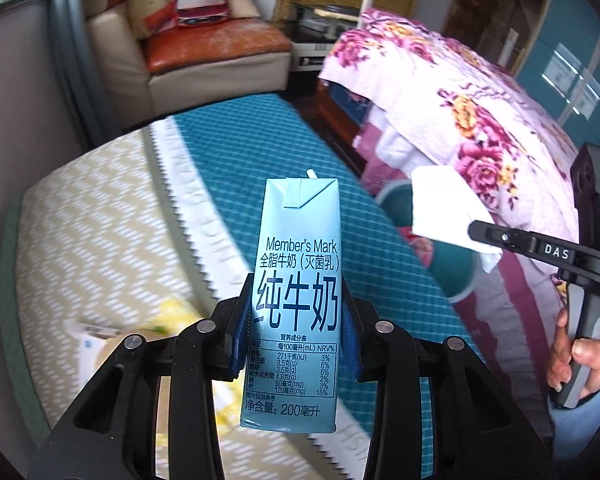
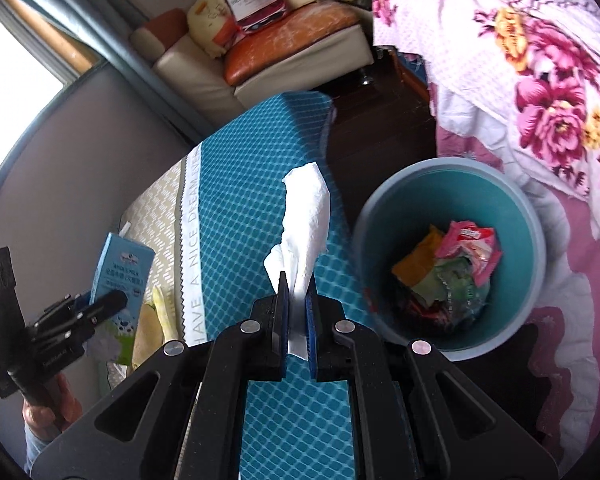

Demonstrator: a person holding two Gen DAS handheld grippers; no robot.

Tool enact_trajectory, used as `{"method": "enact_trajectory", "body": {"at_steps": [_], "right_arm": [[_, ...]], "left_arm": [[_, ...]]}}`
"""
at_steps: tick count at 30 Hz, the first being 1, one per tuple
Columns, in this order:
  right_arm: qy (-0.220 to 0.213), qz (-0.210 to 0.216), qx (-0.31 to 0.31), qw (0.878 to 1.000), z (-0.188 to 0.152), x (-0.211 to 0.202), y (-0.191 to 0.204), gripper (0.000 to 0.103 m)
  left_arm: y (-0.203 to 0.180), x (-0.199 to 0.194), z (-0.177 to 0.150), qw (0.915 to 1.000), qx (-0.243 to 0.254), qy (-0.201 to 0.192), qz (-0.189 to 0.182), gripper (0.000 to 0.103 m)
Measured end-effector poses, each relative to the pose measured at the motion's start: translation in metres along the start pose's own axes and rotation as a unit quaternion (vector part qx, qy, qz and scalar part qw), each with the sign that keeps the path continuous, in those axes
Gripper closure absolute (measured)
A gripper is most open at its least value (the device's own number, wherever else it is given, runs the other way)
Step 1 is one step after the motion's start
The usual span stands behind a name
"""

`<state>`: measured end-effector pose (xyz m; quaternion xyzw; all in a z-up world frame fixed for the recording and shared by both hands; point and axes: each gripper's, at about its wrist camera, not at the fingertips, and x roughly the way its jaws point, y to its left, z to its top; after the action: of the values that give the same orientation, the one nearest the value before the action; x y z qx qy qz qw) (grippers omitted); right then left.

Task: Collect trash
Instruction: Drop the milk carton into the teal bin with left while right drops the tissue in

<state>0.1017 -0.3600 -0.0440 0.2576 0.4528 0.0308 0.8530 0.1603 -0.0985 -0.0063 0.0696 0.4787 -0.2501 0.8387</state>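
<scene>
My left gripper (image 1: pixel 297 312) is shut on a light blue milk carton (image 1: pixel 296 264) and holds it upright above the table; it also shows in the right wrist view (image 2: pixel 120 276). My right gripper (image 2: pixel 297 296) is shut on a crumpled white tissue (image 2: pixel 306 216), held above the table's right edge; the tissue also shows in the left wrist view (image 1: pixel 444 208). A teal trash bin (image 2: pixel 452 184) stands on the floor to the right, holding several wrappers (image 2: pixel 456 264). In the left wrist view the bin (image 1: pixel 452 272) is partly hidden behind the tissue.
The table has a teal checked and beige cloth (image 2: pixel 252 184). Yellow and paper scraps (image 1: pixel 172 320) lie on it at the lower left. A bed with a floral blanket (image 2: pixel 540 80) is at the right. A sofa (image 2: pixel 284 52) stands at the back.
</scene>
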Motion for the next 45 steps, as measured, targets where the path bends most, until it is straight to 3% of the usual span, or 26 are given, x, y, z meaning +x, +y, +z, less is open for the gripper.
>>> {"method": "enact_trajectory", "body": {"at_steps": [16,38,40,44,45], "right_arm": [[-0.054,-0.014,0.059,0.997,0.0,-0.05,-0.087,0.096],[-0.055,-0.036,0.109,0.992,0.008,-0.054,-0.149,0.096],[-0.053,-0.037,0.109,0.992,0.009,-0.052,-0.151,0.096],[-0.049,-0.039,0.108,0.992,0.011,-0.048,-0.152,0.096],[-0.047,-0.039,0.108,0.992,0.012,-0.046,-0.152,0.096]], "left_arm": [[-0.116,0.061,0.027,0.9979,0.042,0.035,-0.035,0.065],[-0.184,0.125,0.048,0.9931,0.073,0.077,-0.049,0.064],[-0.185,0.128,0.048,0.993,0.071,0.079,-0.051,0.06],[-0.185,0.13,0.049,0.9939,0.072,0.073,-0.041,0.035],[-0.184,0.129,0.049,0.9942,0.072,0.069,-0.04,0.034]]}}
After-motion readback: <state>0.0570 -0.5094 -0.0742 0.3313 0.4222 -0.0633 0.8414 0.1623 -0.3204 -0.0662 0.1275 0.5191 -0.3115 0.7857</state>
